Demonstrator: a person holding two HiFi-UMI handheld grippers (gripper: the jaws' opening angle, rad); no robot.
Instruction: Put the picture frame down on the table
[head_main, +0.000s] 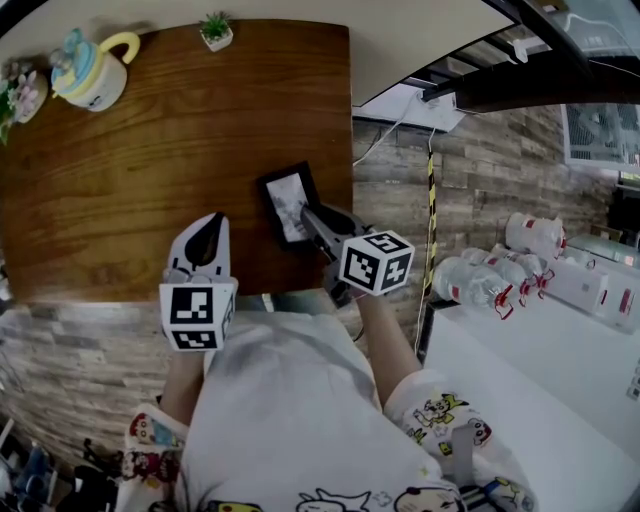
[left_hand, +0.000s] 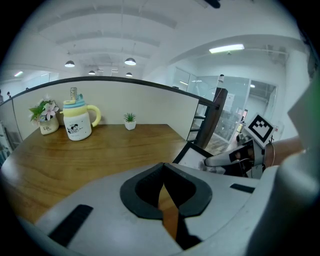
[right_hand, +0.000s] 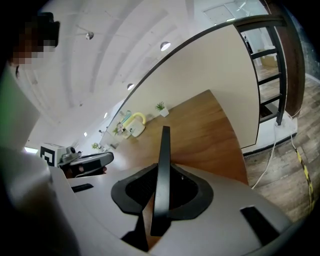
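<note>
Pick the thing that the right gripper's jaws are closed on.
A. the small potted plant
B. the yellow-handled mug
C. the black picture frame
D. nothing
C: in the right gripper view the black picture frame stands edge-on, clamped between the jaws of the right gripper, while the mug and the potted plant sit at the far edge of the table.

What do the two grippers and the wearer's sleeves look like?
Both the left gripper and right gripper have light grey shells with black-lined jaws, each carrying a white cube with black square markers. The person wears a white short-sleeved shirt printed with cartoon figures.
</note>
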